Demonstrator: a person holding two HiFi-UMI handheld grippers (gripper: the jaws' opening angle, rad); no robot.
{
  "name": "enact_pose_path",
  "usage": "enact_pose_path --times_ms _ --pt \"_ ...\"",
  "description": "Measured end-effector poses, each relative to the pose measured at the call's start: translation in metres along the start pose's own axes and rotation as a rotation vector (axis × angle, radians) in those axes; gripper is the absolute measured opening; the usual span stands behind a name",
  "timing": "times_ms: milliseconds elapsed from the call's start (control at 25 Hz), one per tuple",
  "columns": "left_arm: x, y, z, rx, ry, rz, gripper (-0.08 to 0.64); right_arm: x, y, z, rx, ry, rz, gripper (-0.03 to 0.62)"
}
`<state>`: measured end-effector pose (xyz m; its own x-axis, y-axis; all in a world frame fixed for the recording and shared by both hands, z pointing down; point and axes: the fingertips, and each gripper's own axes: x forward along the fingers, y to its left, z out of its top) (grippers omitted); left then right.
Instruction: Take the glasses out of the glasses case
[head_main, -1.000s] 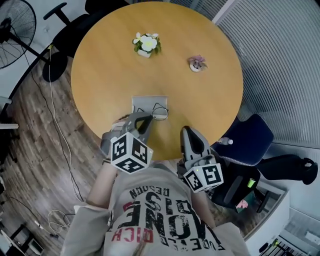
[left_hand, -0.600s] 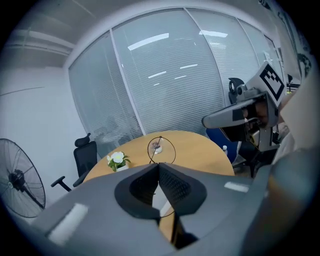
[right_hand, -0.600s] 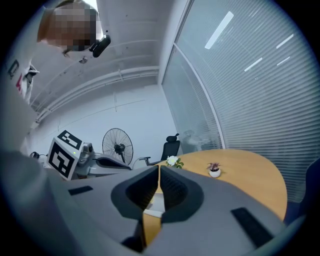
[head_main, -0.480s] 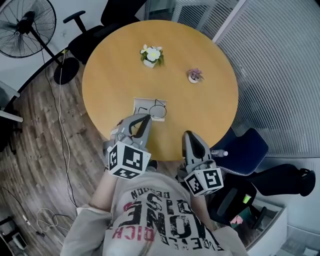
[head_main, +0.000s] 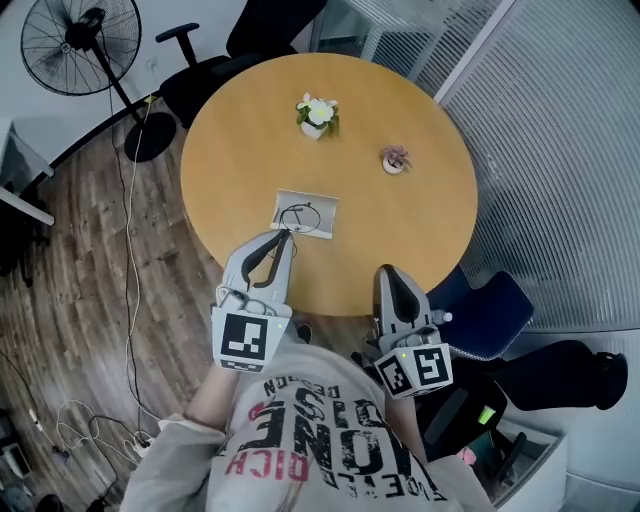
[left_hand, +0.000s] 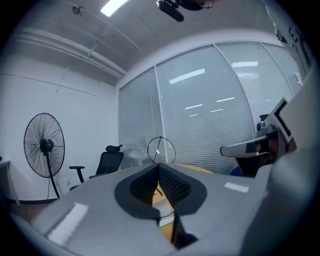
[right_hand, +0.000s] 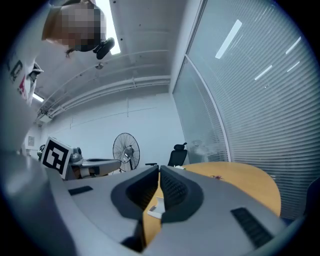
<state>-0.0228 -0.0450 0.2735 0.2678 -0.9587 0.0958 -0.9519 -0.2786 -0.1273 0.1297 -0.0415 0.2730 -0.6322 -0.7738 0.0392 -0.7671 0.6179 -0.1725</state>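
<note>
Thin black wire-rimmed glasses (head_main: 298, 217) hang at the tips of my left gripper (head_main: 284, 238), which is shut on their frame. In the left gripper view one round lens ring (left_hand: 161, 149) stands up just past the closed tips of the left gripper (left_hand: 158, 166). Below the glasses, the flat grey glasses case (head_main: 322, 204) lies open on the round wooden table (head_main: 400, 230). My right gripper (head_main: 392, 272) is shut with nothing in it, off the table's near edge. The right gripper view shows the case (right_hand: 156, 207) beyond the closed jaws of the right gripper (right_hand: 159, 169).
A white flower pot (head_main: 318, 113) and a small pink plant (head_main: 395, 159) stand at the table's far side. A standing fan (head_main: 75, 45) and a black office chair (head_main: 250, 40) are behind the table. A blue chair (head_main: 490, 310) sits at the right.
Both grippers have risen and drawn back toward the person. The left one has rolled so its marker cube faces up, and the glasses have come up off the case with it.
</note>
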Motion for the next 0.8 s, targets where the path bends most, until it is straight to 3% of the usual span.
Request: enact_pose_path --times_ms 80,360,520,800 --pt "-0.013 0.003 0.001 -0.07 -0.032 0.029 0.017 -0.003 0.004 0.003 0.002 -0.006 0.007 0.021" --pt "-0.044 0.013 -0.005 -0.201 -0.102 0.093 0.017 -0.01 0.009 0.002 -0.005 -0.009 -0.002 0.021" --pt "-0.047 0.011 -0.005 -0.168 -0.128 0.092 0.017 -0.01 0.007 -0.002 -0.005 -0.004 -0.012 0.021" --pt "-0.048 0.017 -0.015 -0.175 -0.076 0.084 0.017 0.002 0.011 -0.007 -0.007 0.006 -0.008 0.021"
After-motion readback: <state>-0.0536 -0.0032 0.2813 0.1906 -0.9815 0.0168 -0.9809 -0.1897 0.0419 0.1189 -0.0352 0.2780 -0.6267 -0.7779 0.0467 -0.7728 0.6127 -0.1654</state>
